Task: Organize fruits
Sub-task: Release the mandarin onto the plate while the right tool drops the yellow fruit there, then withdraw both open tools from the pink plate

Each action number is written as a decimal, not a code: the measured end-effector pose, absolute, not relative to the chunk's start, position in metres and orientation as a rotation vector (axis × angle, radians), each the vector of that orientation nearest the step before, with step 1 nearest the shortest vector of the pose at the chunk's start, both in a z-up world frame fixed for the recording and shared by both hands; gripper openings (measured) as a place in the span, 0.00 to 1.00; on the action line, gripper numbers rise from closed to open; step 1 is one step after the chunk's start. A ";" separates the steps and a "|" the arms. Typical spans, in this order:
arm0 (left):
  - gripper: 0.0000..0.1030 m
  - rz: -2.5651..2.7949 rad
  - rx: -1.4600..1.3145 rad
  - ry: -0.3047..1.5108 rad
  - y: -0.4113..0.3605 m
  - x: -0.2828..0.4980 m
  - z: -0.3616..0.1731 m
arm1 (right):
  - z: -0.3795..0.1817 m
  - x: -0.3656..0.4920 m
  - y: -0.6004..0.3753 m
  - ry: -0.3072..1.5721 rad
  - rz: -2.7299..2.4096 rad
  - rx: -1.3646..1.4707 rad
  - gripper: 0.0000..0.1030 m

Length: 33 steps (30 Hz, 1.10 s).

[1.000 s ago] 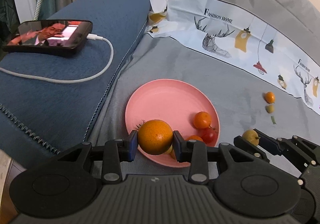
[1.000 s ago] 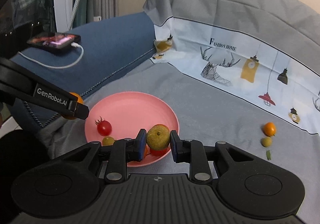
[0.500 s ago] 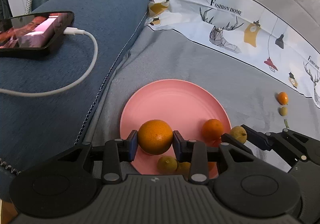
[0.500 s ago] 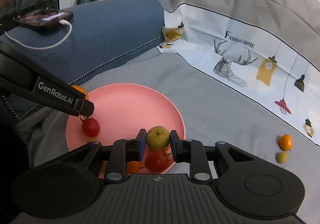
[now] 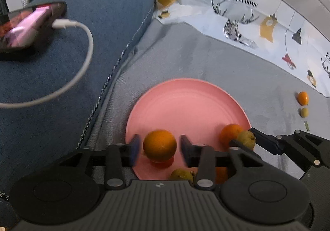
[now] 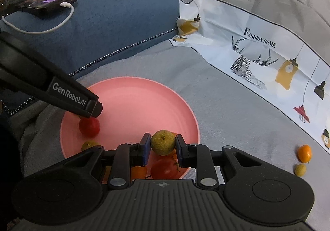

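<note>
We see a grey cloth (image 6: 237,107) spread across most of both views, with a blue cushion (image 5: 86,49) filling the upper left. A pink plate (image 5: 185,105) lies on the cloth at the centre of each frame; its near rim is cut off behind the gripper bodies.

In the left wrist view the left gripper (image 5: 158,147) fills the bottom of the frame, its jaws just opened and standing apart, with clear gaps on both sides of one large orange (image 5: 159,145), which sits low on the plate between them. Its fingers are blurred. In the right wrist view the right gripper (image 6: 162,144) has just begun to open around one yellow-green fruit (image 6: 163,142); the pads look barely off its skin, though we cannot be sure the contact is broken.

On the plate we count, besides those two, one smaller orange fruit (image 5: 230,134), two red tomatoes (image 6: 89,126), the second (image 6: 164,168) half hidden under the right gripper, one small greenish fruit (image 6: 89,145) and an orange piece (image 6: 138,172) mostly covered by a finger.

At the right edge, off the plate, lie one small orange fruit (image 6: 304,153) and one small yellow-green one (image 6: 300,169), just beside each other.

One phone (image 6: 47,2) with one white cable (image 6: 44,29) rests on the cushion, upper left, partly cut off in the left view.
</note>
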State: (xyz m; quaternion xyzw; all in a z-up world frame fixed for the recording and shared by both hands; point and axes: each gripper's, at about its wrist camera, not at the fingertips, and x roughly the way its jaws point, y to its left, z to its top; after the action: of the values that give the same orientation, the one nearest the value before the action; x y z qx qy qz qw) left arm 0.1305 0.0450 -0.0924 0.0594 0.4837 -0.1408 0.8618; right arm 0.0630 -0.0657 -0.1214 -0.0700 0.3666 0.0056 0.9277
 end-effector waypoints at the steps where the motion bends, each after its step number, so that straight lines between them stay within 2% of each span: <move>1: 0.83 -0.298 0.126 0.986 0.045 0.128 -0.088 | -0.120 0.063 -0.066 0.750 0.014 -0.148 0.41; 2: 0.98 -0.297 0.126 0.955 0.045 0.126 -0.085 | -0.119 0.064 -0.066 0.749 0.017 -0.151 0.56; 3: 1.00 -0.294 0.127 0.916 0.046 0.122 -0.079 | -0.118 0.062 -0.065 0.743 0.017 -0.154 0.65; 9: 1.00 -0.333 0.176 0.890 0.046 0.098 -0.065 | -0.103 0.039 -0.066 0.744 -0.004 -0.125 0.80; 15: 1.00 -0.331 0.166 0.951 0.062 0.061 -0.056 | -0.085 -0.005 -0.063 0.776 -0.031 -0.067 0.89; 19: 1.00 -0.313 0.137 0.968 0.079 0.036 -0.046 | -0.070 -0.034 -0.056 0.778 -0.043 -0.041 0.91; 33: 1.00 -0.303 0.155 0.835 0.094 -0.043 0.000 | -0.009 -0.125 -0.041 0.613 -0.121 -0.012 0.94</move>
State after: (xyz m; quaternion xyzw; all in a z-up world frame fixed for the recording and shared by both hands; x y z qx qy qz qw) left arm -0.0427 0.0944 0.0001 0.0751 0.4036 -0.1462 0.9000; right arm -0.1253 -0.0408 -0.0086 -0.0061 0.3015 -0.0598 0.9516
